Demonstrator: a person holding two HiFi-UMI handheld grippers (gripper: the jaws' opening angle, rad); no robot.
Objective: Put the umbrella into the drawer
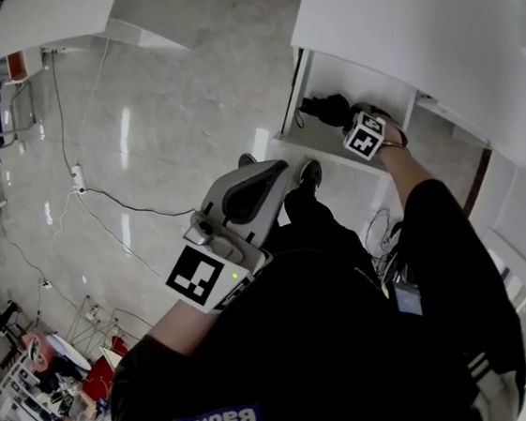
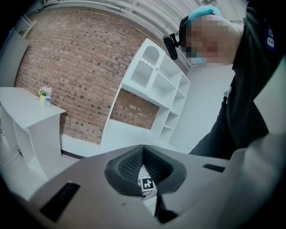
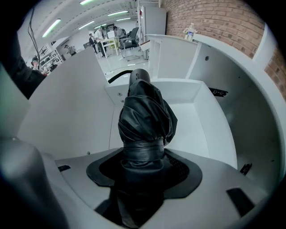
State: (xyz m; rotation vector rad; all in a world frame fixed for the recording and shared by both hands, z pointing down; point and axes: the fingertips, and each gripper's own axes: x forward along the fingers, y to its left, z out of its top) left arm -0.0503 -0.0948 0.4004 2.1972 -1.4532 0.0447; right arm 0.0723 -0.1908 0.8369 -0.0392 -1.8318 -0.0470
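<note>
Currently my right gripper (image 3: 143, 167) is clenched on the folded black umbrella (image 3: 145, 114), inside the open white drawer (image 3: 192, 96); my left gripper (image 2: 143, 150) is closed, empty.

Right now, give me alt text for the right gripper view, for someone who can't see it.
A folded black umbrella, clamped in the right hand-held gripper, points into an open white drawer. A brick wall shows at upper right.
</note>
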